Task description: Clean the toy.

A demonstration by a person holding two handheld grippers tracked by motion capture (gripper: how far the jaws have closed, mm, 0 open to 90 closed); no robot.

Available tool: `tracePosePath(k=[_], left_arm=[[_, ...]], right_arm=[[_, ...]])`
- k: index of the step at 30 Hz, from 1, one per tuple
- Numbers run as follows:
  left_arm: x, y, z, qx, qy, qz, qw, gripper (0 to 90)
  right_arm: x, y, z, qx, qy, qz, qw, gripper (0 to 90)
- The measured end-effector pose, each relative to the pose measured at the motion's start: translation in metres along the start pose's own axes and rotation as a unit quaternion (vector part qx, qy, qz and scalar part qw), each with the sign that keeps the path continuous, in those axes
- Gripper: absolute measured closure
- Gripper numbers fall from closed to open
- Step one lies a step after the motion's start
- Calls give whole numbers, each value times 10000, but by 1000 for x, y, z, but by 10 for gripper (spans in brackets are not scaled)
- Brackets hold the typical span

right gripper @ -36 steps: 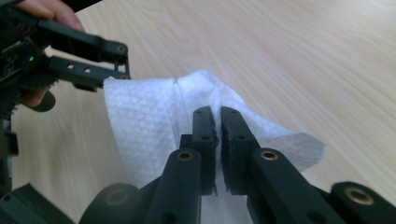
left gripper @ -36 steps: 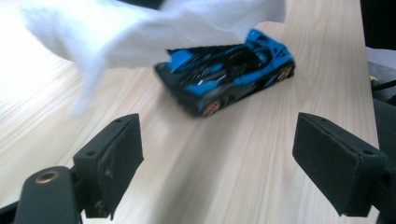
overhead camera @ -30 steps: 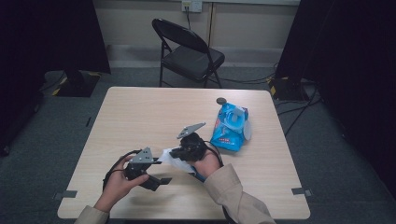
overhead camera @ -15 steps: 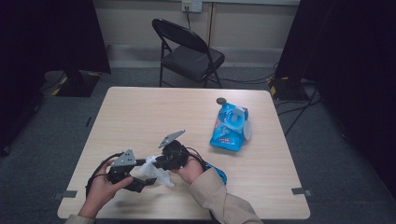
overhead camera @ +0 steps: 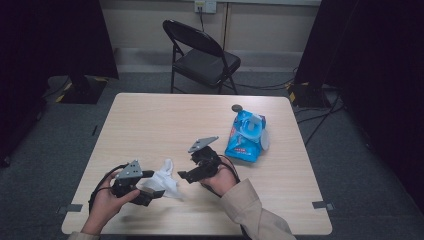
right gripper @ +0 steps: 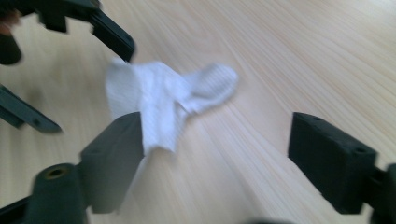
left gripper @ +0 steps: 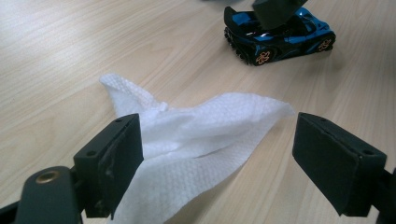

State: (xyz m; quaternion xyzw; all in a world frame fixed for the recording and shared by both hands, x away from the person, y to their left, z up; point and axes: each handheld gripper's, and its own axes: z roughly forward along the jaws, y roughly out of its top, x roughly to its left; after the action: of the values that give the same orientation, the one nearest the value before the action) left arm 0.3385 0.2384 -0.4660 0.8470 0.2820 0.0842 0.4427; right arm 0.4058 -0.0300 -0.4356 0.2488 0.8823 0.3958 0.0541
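A crumpled white wipe [overhead camera: 163,180] lies flat on the wooden table [overhead camera: 150,120], near the front. My left gripper [overhead camera: 152,184] is just left of it, open, and the wipe [left gripper: 196,135] lies on the table between its wide jaws without the pads [left gripper: 123,154] pressing it. My right gripper [overhead camera: 187,169] is just right of the wipe; its jaws have just been opening and stand open [right gripper: 217,135], with the wipe [right gripper: 163,98] loose ahead by the left jaw. A blue toy car [left gripper: 280,35] stands beyond the wipe.
A blue pack of wipes [overhead camera: 245,135] lies at the right of the table with a small dark round thing [overhead camera: 236,107] behind it. A black folding chair [overhead camera: 200,50] stands past the far edge. Cables trail from both grippers.
Both grippers carried the wipe toward the front left. The right gripper then opened, let the wipe go and drew back to the right; the wipe now rests on the table.
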Motion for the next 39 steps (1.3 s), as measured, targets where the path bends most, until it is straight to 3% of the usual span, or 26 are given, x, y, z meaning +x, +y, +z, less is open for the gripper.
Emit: tracePosePath(k=[6, 10, 16, 20, 23, 29, 31, 39], left_arm=[[1, 0, 2, 9, 10, -38, 10000, 159], [1, 0, 2, 45, 15, -28, 10000, 159], [3, 0, 2, 38, 30, -62, 10000, 159], [2, -1, 2, 31, 23, -49, 10000, 159], [4, -1, 3, 46, 36, -68, 10000, 159], [4, 0, 3, 22, 40, -80, 10000, 159], [4, 0, 4, 28, 39, -69, 10000, 159], [5, -2, 5, 62, 28, -68, 10000, 159]], right_arm=[[-14, -24, -14, 175, -198, 154, 9995, 145], [-16, -37, -12, 358, -322, 119, 9988, 142], [-18, -52, -7, 411, -350, 175, 9984, 140], [-19, -58, -3, 709, -501, 85, 9962, 130], [-20, -66, -1, 778, -531, 98, 9955, 136], [-23, -68, 3, 829, -555, 86, 9950, 166], [-23, -69, 5, 818, -456, 126, 9955, 179], [-20, -72, 5, 760, -555, -78, 9955, 221]])
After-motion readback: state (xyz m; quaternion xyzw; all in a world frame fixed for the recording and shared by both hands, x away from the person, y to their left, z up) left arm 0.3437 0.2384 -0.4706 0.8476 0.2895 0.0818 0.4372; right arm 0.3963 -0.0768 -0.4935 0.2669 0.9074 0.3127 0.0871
